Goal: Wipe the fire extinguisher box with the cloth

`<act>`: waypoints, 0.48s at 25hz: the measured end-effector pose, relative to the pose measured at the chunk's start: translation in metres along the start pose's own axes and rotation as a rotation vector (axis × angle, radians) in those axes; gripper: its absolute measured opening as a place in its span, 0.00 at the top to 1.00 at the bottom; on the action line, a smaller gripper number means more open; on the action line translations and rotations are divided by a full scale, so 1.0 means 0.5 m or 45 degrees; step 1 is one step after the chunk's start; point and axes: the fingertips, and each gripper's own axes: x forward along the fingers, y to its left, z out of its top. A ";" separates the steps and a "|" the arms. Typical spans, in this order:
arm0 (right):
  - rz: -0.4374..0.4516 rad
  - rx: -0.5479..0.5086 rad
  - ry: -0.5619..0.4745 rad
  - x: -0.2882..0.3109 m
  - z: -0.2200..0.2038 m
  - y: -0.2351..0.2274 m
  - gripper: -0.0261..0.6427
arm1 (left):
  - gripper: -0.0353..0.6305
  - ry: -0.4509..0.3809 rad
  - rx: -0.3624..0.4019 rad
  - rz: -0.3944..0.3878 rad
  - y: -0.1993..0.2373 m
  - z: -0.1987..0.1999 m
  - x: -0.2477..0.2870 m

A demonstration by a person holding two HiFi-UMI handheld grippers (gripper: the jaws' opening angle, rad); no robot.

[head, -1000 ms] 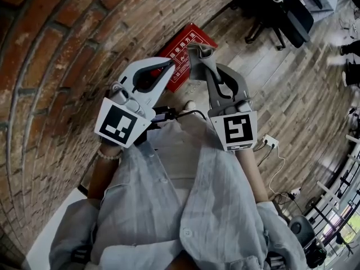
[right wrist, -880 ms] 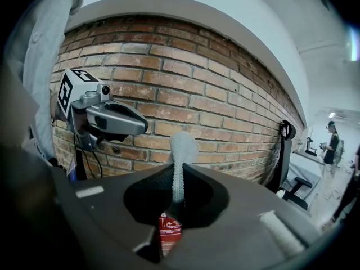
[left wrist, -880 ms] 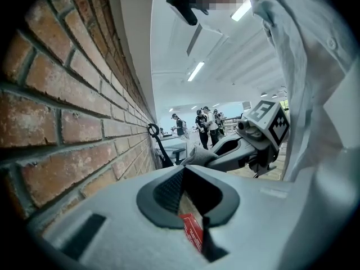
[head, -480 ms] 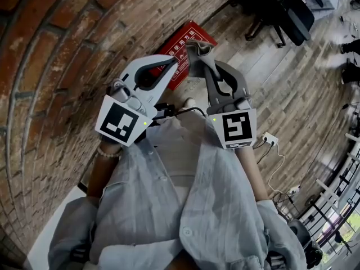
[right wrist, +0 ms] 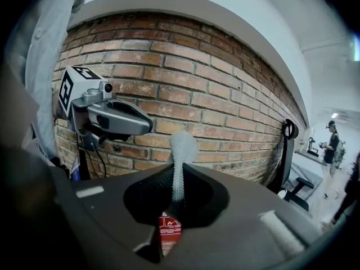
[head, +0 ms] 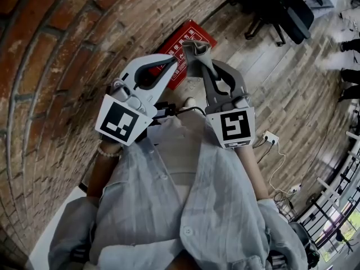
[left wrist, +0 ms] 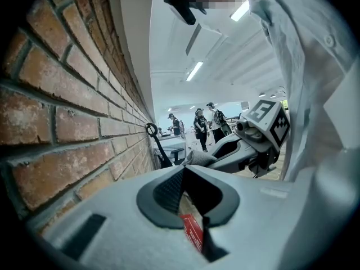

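The fire extinguisher box (head: 198, 34) is a red box with white print. It lies on the wooden floor (head: 264, 77) at the foot of the brick wall (head: 67, 49), just beyond the tips of both grippers in the head view. A sliver of its red face also shows through the gap under the jaws in the left gripper view (left wrist: 193, 233) and in the right gripper view (right wrist: 169, 232).

The right gripper (head: 198, 58) has its jaws pinched on the cloth (head: 194, 48), a grey knitted piece. In the right gripper view the cloth (right wrist: 181, 151) runs as a narrow strip up between the dark pads and bunches into a rounded tuft past the tips. In the head view that tuft overlaps the near edge of the box, but whether it touches the box cannot be told.

The left gripper (head: 171, 65) is beside it, towards the wall. Its jaws are pressed together at the tips with nothing between them, as the left gripper view (left wrist: 184, 170) shows. The two grippers' tips are close together, angled towards each other. Each carries its marker cube, left (head: 120, 124) and right (head: 235, 127), near the person's pale shirt (head: 185, 207).

An office chair (head: 281, 13) stands well apart on the floor, and a white power strip (head: 270, 141) lies to the person's right.
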 end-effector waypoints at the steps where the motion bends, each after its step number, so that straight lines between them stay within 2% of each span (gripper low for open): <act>1: 0.000 0.001 0.002 0.000 -0.001 0.000 0.92 | 0.95 0.001 0.001 -0.002 0.000 0.000 0.001; 12: -0.008 0.001 0.020 -0.004 -0.008 0.004 0.92 | 0.95 -0.007 0.021 -0.017 -0.005 0.000 0.002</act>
